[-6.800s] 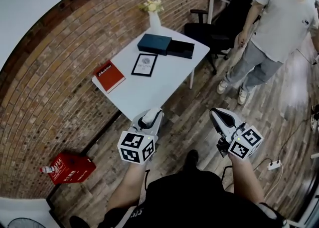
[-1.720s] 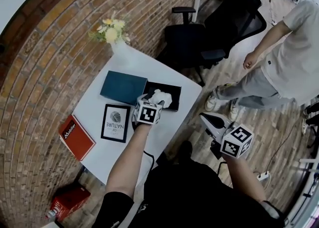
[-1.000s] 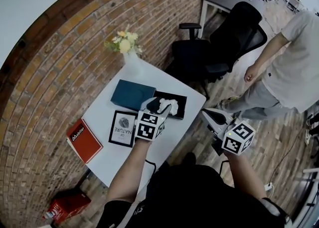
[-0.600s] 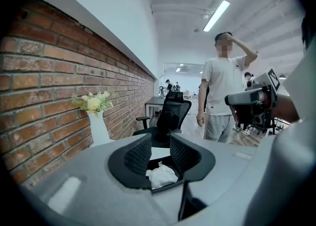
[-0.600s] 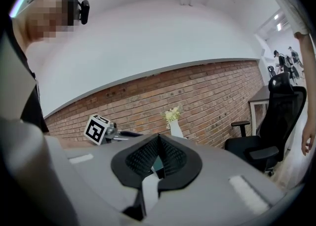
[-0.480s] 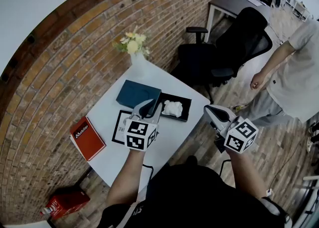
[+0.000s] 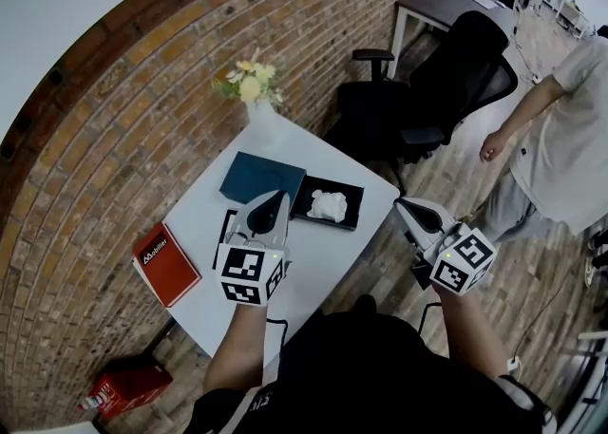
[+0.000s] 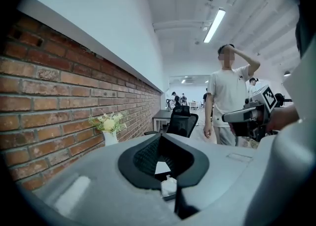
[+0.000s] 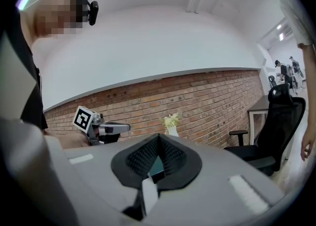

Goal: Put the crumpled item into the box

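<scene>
The crumpled white item [image 7: 330, 204] lies inside the black box [image 7: 353, 197] on the white table [image 7: 323, 261]. It also peeks out just below my left jaws in the left gripper view [image 8: 169, 186]. My left gripper [image 7: 275, 197] hangs above the table, short of the box, and points at it. Its jaws have just been closing and now stand shut with nothing between them [image 8: 160, 138]. My right gripper [image 7: 404, 204] is held off the table's right edge, shut and empty [image 9: 159, 138].
A teal lid [image 7: 261, 176] lies left of the box, and a framed picture [image 7: 228, 226] is partly hidden by my left gripper. A red book [image 7: 166, 263] and a flower vase [image 7: 253, 92] are also on the table. A black office chair [image 7: 427, 90] and a standing person [image 7: 560, 147] are at the right.
My left gripper has drawn back and up from the box, leaving the crumpled item in it, and its jaws have closed. The right gripper has barely moved.
</scene>
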`<act>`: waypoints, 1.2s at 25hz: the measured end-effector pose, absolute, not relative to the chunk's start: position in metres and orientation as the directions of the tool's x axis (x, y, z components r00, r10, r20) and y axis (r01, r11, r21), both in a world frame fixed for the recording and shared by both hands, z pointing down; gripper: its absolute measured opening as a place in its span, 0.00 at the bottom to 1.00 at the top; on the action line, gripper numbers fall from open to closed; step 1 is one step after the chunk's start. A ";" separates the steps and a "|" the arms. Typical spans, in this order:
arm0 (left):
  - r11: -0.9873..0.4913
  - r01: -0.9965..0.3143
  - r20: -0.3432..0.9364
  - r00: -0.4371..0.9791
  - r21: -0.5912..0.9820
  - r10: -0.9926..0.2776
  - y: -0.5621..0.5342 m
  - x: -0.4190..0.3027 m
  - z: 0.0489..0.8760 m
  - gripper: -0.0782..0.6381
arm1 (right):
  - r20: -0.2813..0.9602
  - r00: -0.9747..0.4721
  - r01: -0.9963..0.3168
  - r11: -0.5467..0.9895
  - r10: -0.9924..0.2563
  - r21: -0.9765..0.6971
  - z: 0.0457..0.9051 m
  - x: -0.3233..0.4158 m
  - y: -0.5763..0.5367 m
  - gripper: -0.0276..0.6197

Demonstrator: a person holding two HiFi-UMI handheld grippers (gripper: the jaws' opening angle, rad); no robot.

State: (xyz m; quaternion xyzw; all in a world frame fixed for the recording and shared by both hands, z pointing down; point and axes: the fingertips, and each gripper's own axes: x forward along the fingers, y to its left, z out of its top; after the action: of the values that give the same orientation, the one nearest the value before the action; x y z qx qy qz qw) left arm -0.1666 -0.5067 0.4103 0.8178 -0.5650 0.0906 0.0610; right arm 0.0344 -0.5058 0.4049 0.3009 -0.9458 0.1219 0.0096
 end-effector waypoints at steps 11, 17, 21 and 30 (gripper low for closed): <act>-0.329 -0.944 0.254 0.322 0.018 -0.912 -0.506 -0.175 0.419 0.12 | 0.095 -0.824 -0.566 0.801 -0.559 -0.196 0.402 0.031 -0.501 0.04; -0.341 -0.940 0.259 0.332 0.011 -0.907 -0.505 -0.169 0.420 0.12 | 0.096 -0.829 -0.559 0.806 -0.551 -0.196 0.403 0.029 -0.499 0.04; -0.346 -0.938 0.261 0.340 0.025 -0.903 -0.504 -0.166 0.419 0.12 | 0.091 -0.830 -0.556 0.807 -0.550 -0.200 0.401 0.030 -0.499 0.04; -0.339 -0.941 0.238 0.331 0.008 -0.913 -0.497 -0.165 0.414 0.12 | 0.085 -0.842 -0.537 0.817 -0.532 -0.211 0.400 0.028 -0.497 0.04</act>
State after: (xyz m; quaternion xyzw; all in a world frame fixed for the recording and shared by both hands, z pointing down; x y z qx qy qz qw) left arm -0.1649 -0.4974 0.4138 0.8127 -0.5703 0.0958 0.0719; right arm 0.0285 -0.4970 0.4004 0.2806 -0.9530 0.1140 0.0111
